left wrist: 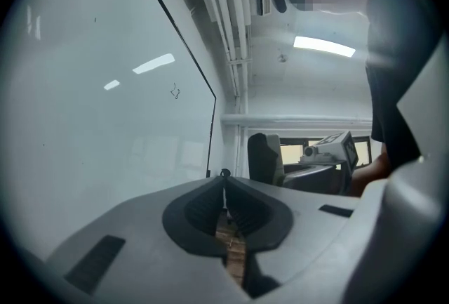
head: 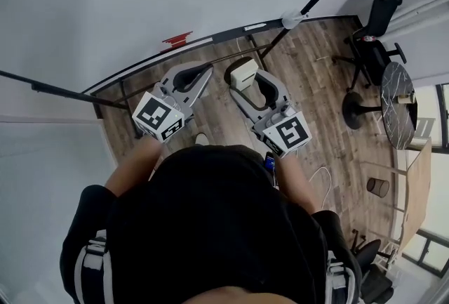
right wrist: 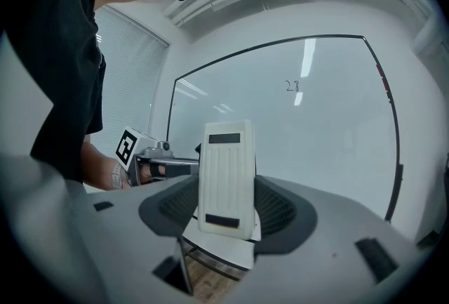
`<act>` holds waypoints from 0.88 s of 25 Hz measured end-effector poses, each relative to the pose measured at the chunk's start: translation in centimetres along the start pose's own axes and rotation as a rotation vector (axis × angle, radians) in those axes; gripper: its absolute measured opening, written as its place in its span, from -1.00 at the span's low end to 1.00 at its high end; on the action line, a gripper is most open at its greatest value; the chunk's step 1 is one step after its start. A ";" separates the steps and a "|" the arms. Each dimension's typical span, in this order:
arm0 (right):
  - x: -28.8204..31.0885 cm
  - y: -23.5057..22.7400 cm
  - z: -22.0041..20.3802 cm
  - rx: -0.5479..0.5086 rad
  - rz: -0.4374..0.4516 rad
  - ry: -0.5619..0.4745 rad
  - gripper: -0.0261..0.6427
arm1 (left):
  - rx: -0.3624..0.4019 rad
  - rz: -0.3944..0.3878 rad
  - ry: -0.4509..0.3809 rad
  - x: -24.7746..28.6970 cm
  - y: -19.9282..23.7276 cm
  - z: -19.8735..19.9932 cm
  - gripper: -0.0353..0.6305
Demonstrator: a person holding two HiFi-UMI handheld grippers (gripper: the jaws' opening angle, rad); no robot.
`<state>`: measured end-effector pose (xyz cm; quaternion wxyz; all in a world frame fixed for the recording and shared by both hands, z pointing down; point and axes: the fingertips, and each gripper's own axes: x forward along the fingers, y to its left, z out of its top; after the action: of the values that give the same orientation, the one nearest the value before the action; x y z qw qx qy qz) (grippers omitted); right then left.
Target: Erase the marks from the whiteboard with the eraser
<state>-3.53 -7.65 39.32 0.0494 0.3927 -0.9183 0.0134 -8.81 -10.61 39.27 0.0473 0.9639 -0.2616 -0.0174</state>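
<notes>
The whiteboard (head: 140,1) fills the top of the head view, and in the right gripper view a small dark scribble (right wrist: 292,86) sits high on the whiteboard (right wrist: 316,134). The same mark (left wrist: 175,91) shows in the left gripper view. My right gripper (head: 250,85) is shut on a cream ribbed eraser (right wrist: 226,180), held upright a short way off the board. The eraser (head: 240,72) also shows in the head view. My left gripper (head: 203,71) hangs beside it, jaws shut with nothing between them (left wrist: 224,187).
A red marker (head: 177,38) lies on the board's ledge. The board's stand legs (head: 126,95) cross the wooden floor (head: 309,85) below the grippers. A black office chair (head: 372,43), a round table (head: 398,104) and a small bin (head: 378,187) stand to the right.
</notes>
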 end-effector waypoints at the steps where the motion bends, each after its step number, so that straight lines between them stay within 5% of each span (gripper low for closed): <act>1: 0.3 -0.1 0.2 0.000 0.002 -0.003 -0.19 | -0.001 0.005 0.002 0.0 0.3 0.1 -0.86; 10: 2.8 -3.0 -1.3 0.008 0.063 0.026 -0.19 | -0.021 0.070 0.018 1.6 3.2 -1.3 -0.86; 22: 4.4 -13.9 -1.4 -0.060 0.275 -0.010 -0.19 | 0.045 0.299 0.033 10.1 5.9 0.2 -0.86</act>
<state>3.63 -20.33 40.91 0.0540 0.2617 -0.9636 -0.0095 -3.11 -20.75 39.59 0.0320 0.9151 -0.4019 0.0115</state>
